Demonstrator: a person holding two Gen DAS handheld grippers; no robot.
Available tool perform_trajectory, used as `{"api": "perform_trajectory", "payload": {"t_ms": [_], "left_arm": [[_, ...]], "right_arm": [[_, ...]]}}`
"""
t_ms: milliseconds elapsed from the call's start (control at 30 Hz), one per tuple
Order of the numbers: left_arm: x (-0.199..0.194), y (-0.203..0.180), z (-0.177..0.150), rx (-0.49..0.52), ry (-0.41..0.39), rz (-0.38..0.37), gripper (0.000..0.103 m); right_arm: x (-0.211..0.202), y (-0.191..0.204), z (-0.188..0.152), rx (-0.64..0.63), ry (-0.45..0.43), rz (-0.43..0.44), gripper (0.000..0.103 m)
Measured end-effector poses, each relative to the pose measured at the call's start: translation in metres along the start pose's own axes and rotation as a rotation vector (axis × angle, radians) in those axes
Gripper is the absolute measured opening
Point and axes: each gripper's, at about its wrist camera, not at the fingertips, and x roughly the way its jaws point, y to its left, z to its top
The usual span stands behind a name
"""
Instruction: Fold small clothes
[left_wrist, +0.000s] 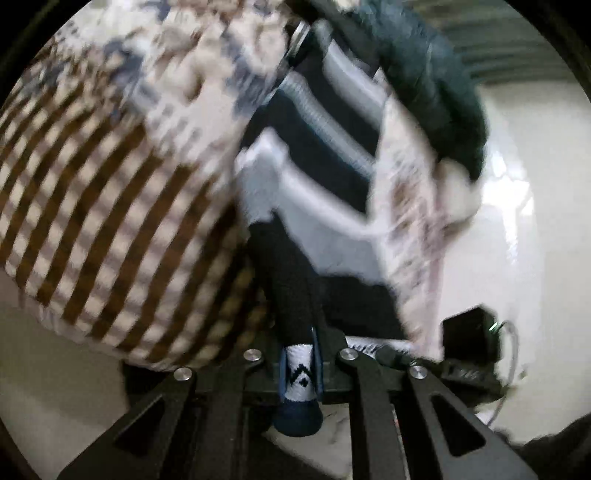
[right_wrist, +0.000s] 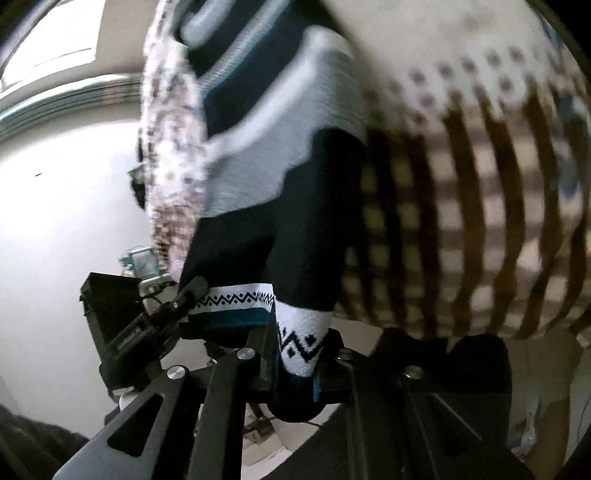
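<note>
A dark navy garment (left_wrist: 321, 122) with white and grey stripes and a white patterned waistband hangs in the air between both grippers. My left gripper (left_wrist: 300, 369) is shut on the waistband (left_wrist: 301, 373). My right gripper (right_wrist: 295, 354) is shut on the same waistband (right_wrist: 301, 341), which stretches left towards the other gripper (right_wrist: 155, 314) seen in the right wrist view. The views are blurred by motion.
A heap of other clothes lies behind: a brown-and-white striped piece (left_wrist: 92, 206) (right_wrist: 480, 206), a floral printed piece (left_wrist: 410, 221) (right_wrist: 170, 155) and a dark teal piece (left_wrist: 432, 81). A white surface (left_wrist: 517, 258) (right_wrist: 66, 221) lies beyond.
</note>
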Motion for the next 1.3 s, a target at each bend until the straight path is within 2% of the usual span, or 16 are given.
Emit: {"api": "perform_trajectory", "payload": {"t_ms": [100,233,367,567,600,700,733,800,833,867,967,1133,1200,1233,1267,1300], "left_arm": [[-0.014,-0.022,0.038,-0.031,-0.067,-0.076,0.008],[-0.015,-0.057,0.114,0.004,-0.174,-0.145,0.008],[0.012,-0.086,0.21,0.068,-0.247,-0.171,0.008],[0.078,-0.088,0.351,0.053,-0.234,-0.166,0.01],[0.087,-0.086,0.369,0.04,-0.219,-0.159,0.014],[0.114,-0.071,0.418,-0.031,-0.162,-0.179,0.049],[0.116,-0.066,0.425,-0.043,-0.162,-0.185,0.055],[0.109,-0.059,0.431,-0.025,-0.196,-0.192,0.06],[0.104,-0.056,0.429,-0.013,-0.202,-0.172,0.063],[0.1,-0.054,0.426,-0.002,-0.208,-0.157,0.063],[0.099,-0.051,0.412,0.078,-0.206,-0.057,0.063],[0.155,-0.061,0.421,0.197,-0.094,0.133,0.063],[0.172,-0.064,0.431,0.209,-0.092,0.133,0.06],[0.178,-0.065,0.436,0.227,-0.124,0.147,0.035],[0.182,-0.065,0.442,0.241,-0.139,0.173,0.017],[0.189,-0.061,0.452,0.232,-0.118,0.182,0.013]], "right_arm": [[-0.03,0.028,0.02,-0.04,-0.063,0.03,0.012],[-0.058,0.077,0.081,-0.077,-0.176,0.088,0.012],[-0.074,0.123,0.162,-0.148,-0.301,0.079,0.012],[-0.075,0.158,0.321,-0.142,-0.449,0.015,0.012],[-0.068,0.162,0.356,-0.124,-0.458,0.009,0.012],[-0.055,0.15,0.436,-0.049,-0.431,-0.005,0.015],[-0.05,0.148,0.45,-0.028,-0.418,-0.008,0.017],[-0.05,0.144,0.469,0.004,-0.424,0.008,0.033],[-0.053,0.142,0.466,-0.001,-0.445,0.007,0.054],[-0.057,0.142,0.461,-0.014,-0.471,0.011,0.066],[-0.065,0.139,0.446,-0.046,-0.498,-0.039,0.067],[-0.048,0.123,0.445,-0.054,-0.459,-0.201,0.067],[-0.036,0.11,0.457,-0.016,-0.428,-0.24,0.067],[-0.033,0.106,0.46,-0.003,-0.419,-0.248,0.067],[-0.029,0.102,0.467,0.006,-0.415,-0.247,0.06],[-0.028,0.1,0.471,0.0,-0.424,-0.233,0.044]]}}
